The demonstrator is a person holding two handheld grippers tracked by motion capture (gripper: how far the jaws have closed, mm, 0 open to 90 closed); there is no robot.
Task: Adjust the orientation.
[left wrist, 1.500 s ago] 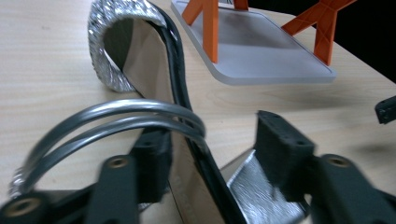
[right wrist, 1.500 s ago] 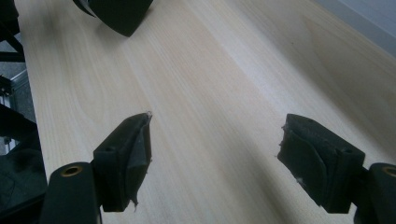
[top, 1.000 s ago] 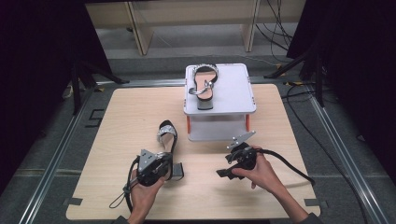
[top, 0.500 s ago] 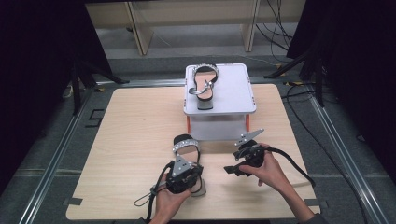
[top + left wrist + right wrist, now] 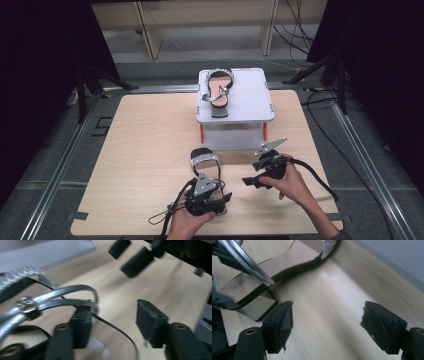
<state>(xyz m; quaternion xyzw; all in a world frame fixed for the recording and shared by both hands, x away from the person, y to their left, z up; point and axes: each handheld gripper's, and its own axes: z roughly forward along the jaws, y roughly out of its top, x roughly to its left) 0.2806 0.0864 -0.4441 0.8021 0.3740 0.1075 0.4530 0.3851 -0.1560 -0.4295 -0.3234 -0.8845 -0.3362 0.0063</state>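
The left tool (image 5: 214, 199) has just been opening its jaws, and one pad stands inside the silver strap (image 5: 62, 293) of the sandal (image 5: 205, 161) lying on the surface (image 5: 140, 150) in front of the white stand (image 5: 237, 107). If it pulls away now, the pad may hook the strap and drag the sandal. The right tool (image 5: 252, 181) is open and empty beside the heel, and could bump it.

Left tool (image 5: 212, 194) over sandal (image 5: 206, 165) heel; second sandal (image 5: 219, 92) on white stand (image 5: 250, 97); right tool (image 5: 256, 180) beside.
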